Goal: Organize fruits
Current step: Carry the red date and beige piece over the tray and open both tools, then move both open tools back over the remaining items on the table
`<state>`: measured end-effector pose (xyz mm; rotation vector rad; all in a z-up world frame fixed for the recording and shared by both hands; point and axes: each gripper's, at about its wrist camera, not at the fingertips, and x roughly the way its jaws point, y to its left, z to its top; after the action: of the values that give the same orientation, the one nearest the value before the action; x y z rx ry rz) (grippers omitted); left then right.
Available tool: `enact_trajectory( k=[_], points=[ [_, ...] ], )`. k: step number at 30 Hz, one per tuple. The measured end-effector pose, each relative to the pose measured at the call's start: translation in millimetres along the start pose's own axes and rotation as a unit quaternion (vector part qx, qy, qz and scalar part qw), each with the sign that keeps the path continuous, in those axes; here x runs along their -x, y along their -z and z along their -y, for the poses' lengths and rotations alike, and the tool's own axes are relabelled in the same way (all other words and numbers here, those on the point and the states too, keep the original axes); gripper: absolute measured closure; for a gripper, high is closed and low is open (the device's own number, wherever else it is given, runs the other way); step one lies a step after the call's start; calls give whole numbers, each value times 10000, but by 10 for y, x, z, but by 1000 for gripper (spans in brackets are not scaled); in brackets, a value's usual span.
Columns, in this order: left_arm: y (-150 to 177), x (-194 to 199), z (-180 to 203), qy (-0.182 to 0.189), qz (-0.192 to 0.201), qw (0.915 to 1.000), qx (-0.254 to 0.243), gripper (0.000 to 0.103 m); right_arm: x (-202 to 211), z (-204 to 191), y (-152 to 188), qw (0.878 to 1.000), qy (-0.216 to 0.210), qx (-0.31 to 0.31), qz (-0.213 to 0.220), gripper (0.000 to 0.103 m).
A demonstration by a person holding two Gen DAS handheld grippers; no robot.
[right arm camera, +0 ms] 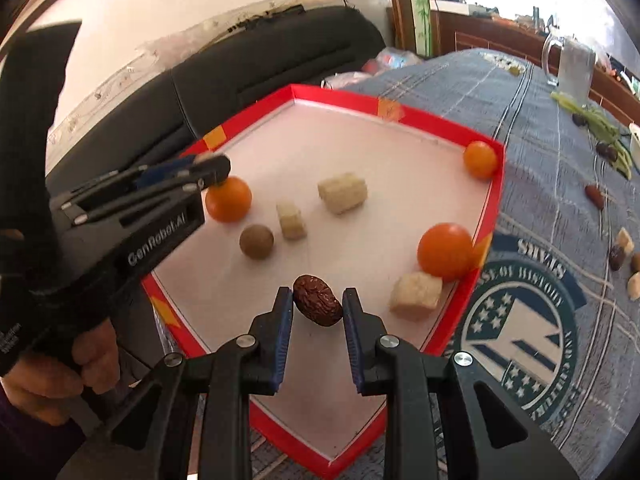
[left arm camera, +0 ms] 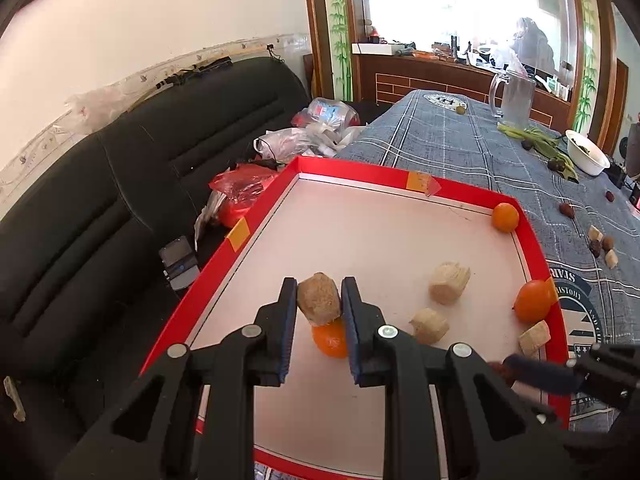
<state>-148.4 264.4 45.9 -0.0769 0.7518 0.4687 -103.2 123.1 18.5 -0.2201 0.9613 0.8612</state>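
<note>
Over the red tray [right arm camera: 486, 216]: left gripper [left arm camera: 319, 300] clamps a beige chunk [left arm camera: 319, 298], right gripper [right arm camera: 318, 306] clamps a date [right arm camera: 318, 305]. Lower each onto bare floor beside its own kind, then release.

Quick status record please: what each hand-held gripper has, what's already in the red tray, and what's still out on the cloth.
left hand-held gripper: shut on a tan chunk, over the red tray
right hand-held gripper: shut on a wrinkled dark red date, over the tray
in tray: three oranges, three pale chunks, one brown round fruit
still on cloth: dates, pale chunks, green stalks
also on table: glass pitcher, white bowl
</note>
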Motion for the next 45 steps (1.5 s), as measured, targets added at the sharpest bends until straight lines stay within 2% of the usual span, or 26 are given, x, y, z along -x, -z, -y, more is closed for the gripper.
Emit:
enact_trajectory(
  k=[5,8,10,12,14,15,17,25,29,32,34,37,40,43,45],
  points=[
    [7,17,67,-100,-6,9999,-94,79,50,48,17,9999,-52,-58,-112,78],
    [-8,29,92,-167,-50,9998,-116,76,216,131,19,9999,-82,-106,65,78],
    [-26,79,136,-212,23,9996,-156,65,357,227,0,9995,-64,-165,244,77],
    [-58,150,193,-197,99,9996,-157,41,479,339,-21,9988,14,-255,416,76],
    [-90,246,305,-167,263,9992,-260,33,629,484,-37,9974,159,-376,599,72],
    [-100,276,357,-166,307,9989,-326,24,702,558,-40,9965,235,-425,684,70],
    [-133,358,511,-129,433,9978,-489,18,845,733,-26,9940,414,-547,849,69],
    [-259,611,1329,451,665,9892,-1224,14,1232,1490,54,9779,1443,-994,1136,64],
    [-342,655,1747,573,753,9859,-1379,13,1413,1900,102,9667,1740,-1322,1329,63],
    [-405,663,1992,745,695,9851,-1383,12,1507,2071,164,9595,1996,-1366,1447,57],
    [-440,650,2153,818,659,9850,-1368,12,1561,2204,234,9546,2043,-1449,1614,49],
    [-480,605,2389,874,618,9844,-1394,12,1565,2437,317,9497,1892,-1758,1770,49],
    [-514,546,2598,918,578,9832,-1467,12,1531,2635,344,9480,1804,-2052,1632,49],
    [-533,506,2730,947,580,9826,-1491,12,1552,2686,364,9431,2025,-2080,1623,49],
    [-539,476,2791,1010,538,9824,-1479,12,1566,2672,375,9440,1934,-2101,1655,49]
  ],
)
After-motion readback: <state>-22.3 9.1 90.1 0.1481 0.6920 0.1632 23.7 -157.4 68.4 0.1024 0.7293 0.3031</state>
